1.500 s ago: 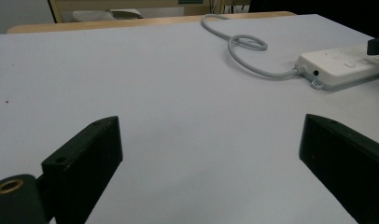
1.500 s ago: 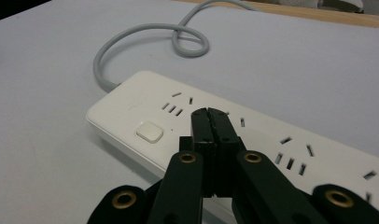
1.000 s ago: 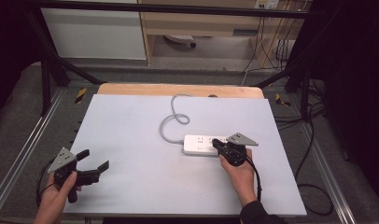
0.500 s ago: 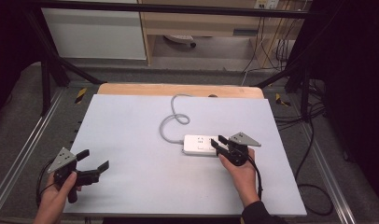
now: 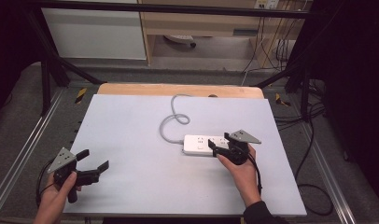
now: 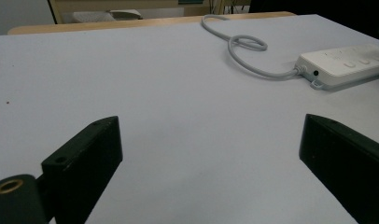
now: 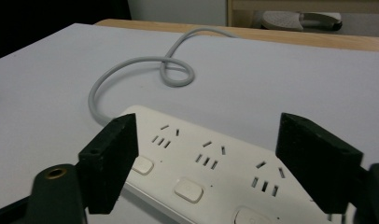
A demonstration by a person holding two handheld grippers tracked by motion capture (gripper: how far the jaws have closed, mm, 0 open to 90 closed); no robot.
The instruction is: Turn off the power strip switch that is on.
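While the right gripper (image 5: 219, 145) hangs over the near end of the white power strip (image 5: 204, 145), its jaws have just been opening and now stand wide, one to each side of the strip's top face, with no pad pressing on it. In the right gripper view the strip (image 7: 211, 172) lies directly below and ahead of the jaws, its rows of sockets and its switch buttons (image 7: 188, 189) plain between them. The grey cable (image 7: 131, 79) runs off from the far end and curls into one loop beyond the gripper. Nothing is plugged into any socket, and no plug lies near.

The left gripper (image 5: 90, 167) rests low at the near left part of the counter (image 5: 131, 121), well apart from the strip, jaws spread wide and holding nothing. From its own view the strip (image 6: 346, 65) sits far ahead and to the right.

I judge that whatever the right gripper did at the buttons is finished or paused, since it has let go. What is left cannot be told; the strip lies flat and undisturbed.
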